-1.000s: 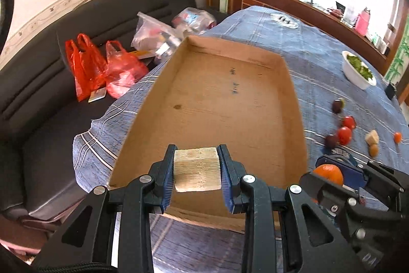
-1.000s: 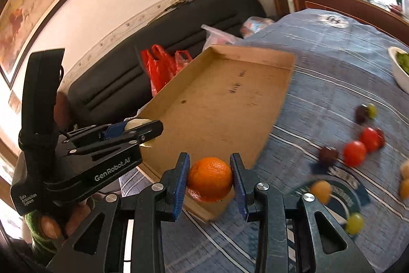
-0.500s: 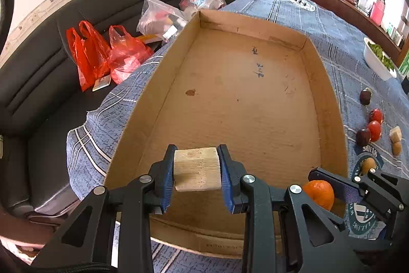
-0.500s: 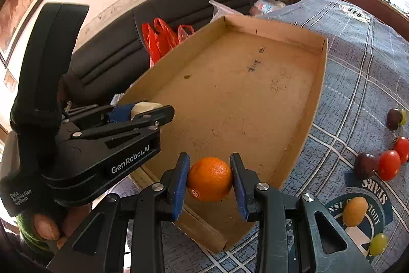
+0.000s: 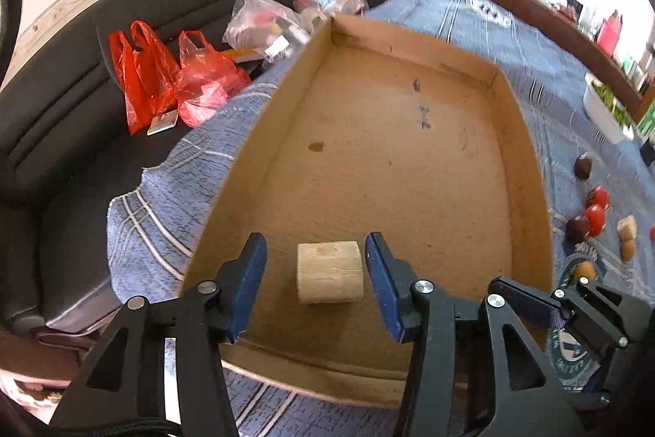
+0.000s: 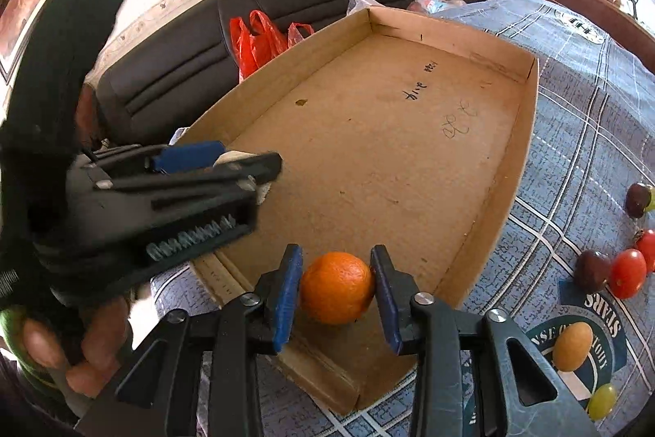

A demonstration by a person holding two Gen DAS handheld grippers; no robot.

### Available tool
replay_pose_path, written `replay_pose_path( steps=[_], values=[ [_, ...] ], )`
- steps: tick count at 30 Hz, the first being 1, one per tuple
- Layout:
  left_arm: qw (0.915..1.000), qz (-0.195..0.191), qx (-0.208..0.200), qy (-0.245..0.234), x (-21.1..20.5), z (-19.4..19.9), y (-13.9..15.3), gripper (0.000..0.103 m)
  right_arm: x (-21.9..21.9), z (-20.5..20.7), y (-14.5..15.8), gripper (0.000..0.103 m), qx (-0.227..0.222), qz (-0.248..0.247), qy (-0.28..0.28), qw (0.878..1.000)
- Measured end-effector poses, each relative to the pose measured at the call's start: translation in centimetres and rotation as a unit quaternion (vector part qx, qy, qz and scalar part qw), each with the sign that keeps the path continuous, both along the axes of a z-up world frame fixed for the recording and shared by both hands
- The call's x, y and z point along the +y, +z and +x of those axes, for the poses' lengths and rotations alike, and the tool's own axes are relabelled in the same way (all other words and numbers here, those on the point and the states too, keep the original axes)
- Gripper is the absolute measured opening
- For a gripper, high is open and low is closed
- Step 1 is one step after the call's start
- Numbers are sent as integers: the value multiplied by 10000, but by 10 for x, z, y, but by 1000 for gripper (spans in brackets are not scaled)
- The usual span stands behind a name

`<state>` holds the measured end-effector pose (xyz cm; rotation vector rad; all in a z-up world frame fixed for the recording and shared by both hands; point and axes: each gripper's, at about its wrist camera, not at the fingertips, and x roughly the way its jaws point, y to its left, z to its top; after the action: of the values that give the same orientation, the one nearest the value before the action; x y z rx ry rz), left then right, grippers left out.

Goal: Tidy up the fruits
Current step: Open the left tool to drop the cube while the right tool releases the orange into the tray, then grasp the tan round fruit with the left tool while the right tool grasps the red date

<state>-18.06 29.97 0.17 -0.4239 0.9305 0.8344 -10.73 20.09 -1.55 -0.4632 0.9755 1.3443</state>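
Nearest the viewer, the left gripper (image 5: 315, 285) is opening, and the pale cut fruit block (image 5: 330, 272) lies free between its spread jaws on the near floor of the shallow brown cardboard box (image 5: 409, 158). To its right, the right gripper (image 6: 336, 291) is opening around the round orange (image 6: 336, 287), which sits between the pads at the box's near right corner. Farther right, small red and dark fruits (image 6: 614, 273) wait on the blue plaid tablecloth (image 6: 573, 134), nearer the right gripper.
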Motion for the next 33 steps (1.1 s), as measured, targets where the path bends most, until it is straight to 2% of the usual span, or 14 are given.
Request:
replay_pose_path(
  steps=[2, 8, 15, 26, 33],
  values=[
    [9999, 29, -93, 37, -1, -4, 7, 49, -7, 1, 6, 54, -12, 134, -16, 9999],
    [9997, 55, -213, 50, -11, -11, 17, 52, -32, 10, 29, 54, 49, 438, -180, 9989],
    [9994, 171, -236, -183, -34, -7, 26, 52, -102, 38, 47, 54, 213, 788, -785, 9936],
    [9991, 178, -118, -378, -58, 5, 25, 52, -208, 87, 37, 56, 432, 755, -2010, 9757],
    [9959, 29, -164, -891, -97, 20, 25, 52, -238, 96, 19, 56, 537, 627, -2320, 9692]
  ],
)
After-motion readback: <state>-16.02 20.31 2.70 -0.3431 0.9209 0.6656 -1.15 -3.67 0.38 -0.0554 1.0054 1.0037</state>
